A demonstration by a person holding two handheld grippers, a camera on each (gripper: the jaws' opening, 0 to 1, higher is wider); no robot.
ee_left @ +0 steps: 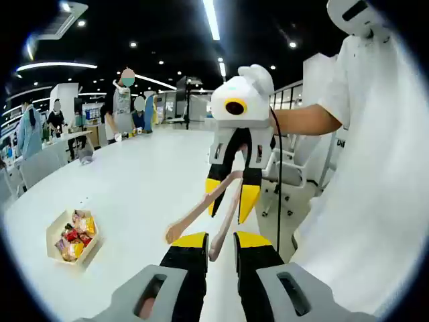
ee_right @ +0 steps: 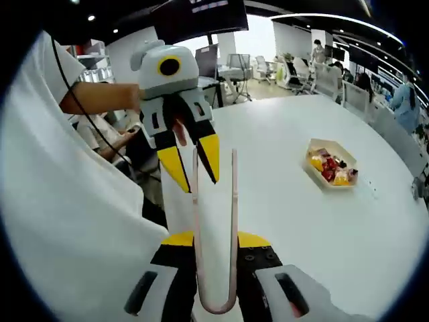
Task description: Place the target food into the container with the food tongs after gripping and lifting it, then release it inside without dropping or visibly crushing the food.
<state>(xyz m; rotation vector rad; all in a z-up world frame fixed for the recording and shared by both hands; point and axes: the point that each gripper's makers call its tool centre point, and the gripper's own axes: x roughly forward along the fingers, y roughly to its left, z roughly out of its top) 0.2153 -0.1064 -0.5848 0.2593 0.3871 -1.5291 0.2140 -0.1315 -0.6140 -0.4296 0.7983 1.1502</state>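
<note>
Pink food tongs [ee_right: 214, 268] sit in my right gripper [ee_right: 216, 239], which is shut on them near their bend; the two arms run forward, spread apart. In the left gripper view the right gripper [ee_left: 230, 201] hangs over the table edge with the tongs [ee_left: 201, 208] pointing at me. One tong tip reaches into the narrow gap of my left gripper [ee_left: 221, 240], which is open. The left gripper [ee_right: 196, 178] faces the tong tips. A pale boat-shaped container [ee_left: 53, 231] [ee_right: 315, 149] on the white table holds red and yellow wrapped food [ee_left: 74, 236] [ee_right: 330, 168].
The large white table [ee_left: 147, 174] [ee_right: 301, 221] stretches away from both grippers. A person's white shirt [ee_left: 375, 201] [ee_right: 60, 201] stands close at the table edge. Office chairs [ee_left: 295, 174] and several people [ee_left: 124, 100] are at the far side.
</note>
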